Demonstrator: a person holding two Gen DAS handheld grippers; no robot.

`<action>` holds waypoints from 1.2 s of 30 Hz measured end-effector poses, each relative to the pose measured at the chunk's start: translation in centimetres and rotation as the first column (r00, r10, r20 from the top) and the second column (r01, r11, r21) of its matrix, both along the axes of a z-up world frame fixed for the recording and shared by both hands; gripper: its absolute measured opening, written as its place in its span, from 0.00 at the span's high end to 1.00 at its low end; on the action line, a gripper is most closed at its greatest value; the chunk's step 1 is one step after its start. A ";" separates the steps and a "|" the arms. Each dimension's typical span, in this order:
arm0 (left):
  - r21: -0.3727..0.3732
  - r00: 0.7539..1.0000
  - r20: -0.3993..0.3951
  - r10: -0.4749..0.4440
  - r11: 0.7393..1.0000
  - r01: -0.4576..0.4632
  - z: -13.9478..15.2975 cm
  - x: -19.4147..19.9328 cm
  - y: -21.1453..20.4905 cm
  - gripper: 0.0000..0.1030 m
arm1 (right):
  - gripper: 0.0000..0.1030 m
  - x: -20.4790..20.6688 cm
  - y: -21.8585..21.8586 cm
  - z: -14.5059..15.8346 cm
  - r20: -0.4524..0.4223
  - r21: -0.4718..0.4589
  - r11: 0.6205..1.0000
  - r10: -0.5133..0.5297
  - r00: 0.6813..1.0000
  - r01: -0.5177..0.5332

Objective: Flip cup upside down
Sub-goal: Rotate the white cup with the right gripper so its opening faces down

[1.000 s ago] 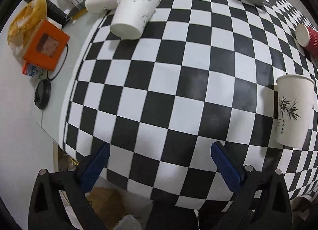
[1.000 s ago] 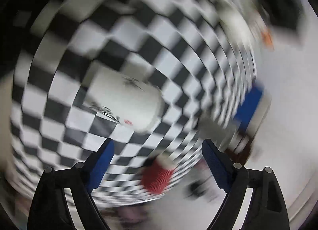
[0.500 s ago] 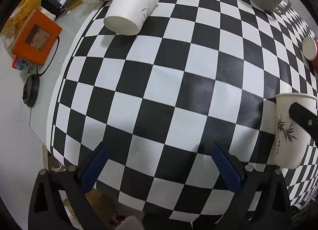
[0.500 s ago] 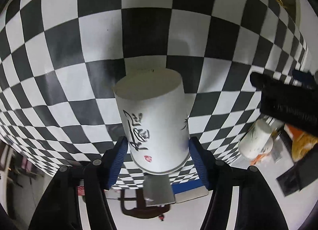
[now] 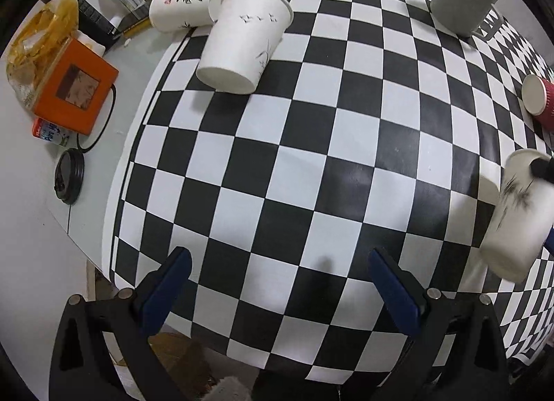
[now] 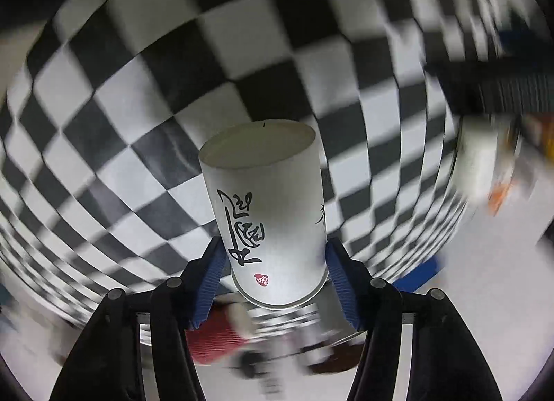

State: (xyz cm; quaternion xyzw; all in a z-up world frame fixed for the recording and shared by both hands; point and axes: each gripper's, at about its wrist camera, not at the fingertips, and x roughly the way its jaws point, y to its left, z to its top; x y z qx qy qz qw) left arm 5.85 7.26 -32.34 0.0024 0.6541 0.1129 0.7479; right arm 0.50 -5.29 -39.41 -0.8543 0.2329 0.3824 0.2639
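I've got the white cup (image 6: 268,214) clamped between my right gripper (image 6: 275,262) pads near its rim, flat base pointing away, lifted over the checkered cloth (image 5: 277,165). The turn looks mostly made; setting it down rim-first remains. My left gripper (image 5: 278,283) hangs wide apart, holding nothing, off to the side.

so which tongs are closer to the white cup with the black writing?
Right. The right tongs are clamped on the white cup, one pad on each side near its rim. The left tongs hang open over the checkered table, with the cup off at their right edge.
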 end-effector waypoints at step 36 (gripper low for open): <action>-0.091 0.995 0.006 -0.101 0.991 0.101 0.9 2.9 -5.6 0.00 | 0.21 20.1 -8.1 1.3 -0.311 -0.019 -0.317 -0.900 -0.307 0.948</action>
